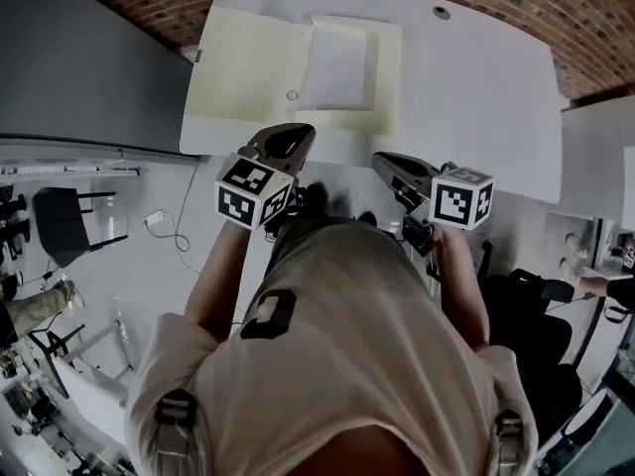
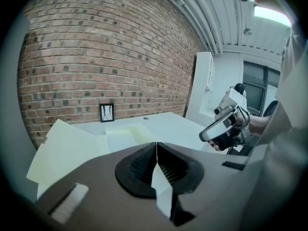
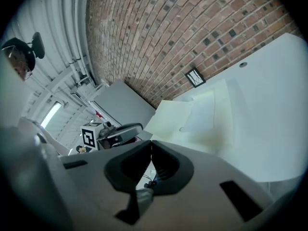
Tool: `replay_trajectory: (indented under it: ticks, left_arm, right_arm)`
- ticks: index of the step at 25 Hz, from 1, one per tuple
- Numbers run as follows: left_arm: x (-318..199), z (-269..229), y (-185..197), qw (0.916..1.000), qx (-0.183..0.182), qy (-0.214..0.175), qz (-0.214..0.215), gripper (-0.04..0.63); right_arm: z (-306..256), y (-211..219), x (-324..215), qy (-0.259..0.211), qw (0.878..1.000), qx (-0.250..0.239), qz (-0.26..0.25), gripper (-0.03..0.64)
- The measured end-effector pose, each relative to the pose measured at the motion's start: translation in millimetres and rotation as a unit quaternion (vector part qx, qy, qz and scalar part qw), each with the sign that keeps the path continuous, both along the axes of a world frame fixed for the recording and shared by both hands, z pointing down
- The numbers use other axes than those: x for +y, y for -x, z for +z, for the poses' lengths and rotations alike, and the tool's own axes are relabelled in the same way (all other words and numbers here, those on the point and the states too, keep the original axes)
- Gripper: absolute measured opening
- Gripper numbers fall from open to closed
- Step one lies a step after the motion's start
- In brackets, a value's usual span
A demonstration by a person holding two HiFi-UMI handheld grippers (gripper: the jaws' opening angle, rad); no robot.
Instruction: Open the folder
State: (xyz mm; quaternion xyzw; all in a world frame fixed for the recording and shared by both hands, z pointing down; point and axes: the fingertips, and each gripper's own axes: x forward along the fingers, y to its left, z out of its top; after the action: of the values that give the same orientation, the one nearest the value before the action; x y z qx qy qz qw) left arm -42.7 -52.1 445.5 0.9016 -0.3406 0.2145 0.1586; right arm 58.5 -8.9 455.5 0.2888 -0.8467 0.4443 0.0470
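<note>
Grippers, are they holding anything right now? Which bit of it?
Nothing is held. The left gripper and the right gripper both have their jaws shut on nothing. The folder lies on the table ahead of them.

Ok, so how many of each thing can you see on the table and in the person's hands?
Cream folder: 1
White sheet: 1
Hand-held grippers: 2, the left hand-held gripper and the right hand-held gripper
Total: 4

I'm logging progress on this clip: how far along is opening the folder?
Done, it seems: the folder lies spread open on the table, a white sheet exposed inside. In hand: nothing; the left gripper and right gripper are shut and empty, by the table's near edge. Left: apparently nothing.
</note>
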Motion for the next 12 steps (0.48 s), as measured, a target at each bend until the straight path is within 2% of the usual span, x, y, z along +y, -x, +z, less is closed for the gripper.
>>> replay_trajectory:
  ticks: [7, 12]
  left_arm:
    - [26.3, -3.6, -20.6, 0.9999, -0.005, 0.01, -0.009, 0.006]
    - [49.7, -4.2, -40.4, 0.9996, -0.024, 0.007, 0.01, 0.006]
  right_arm:
    - [0.9, -12.7, 21.1, -0.004, 1.0, -0.019, -0.024, 0.005]
    - [3.0, -26.9, 37.5, 0.002, 0.999, -0.037, -0.037, 0.006]
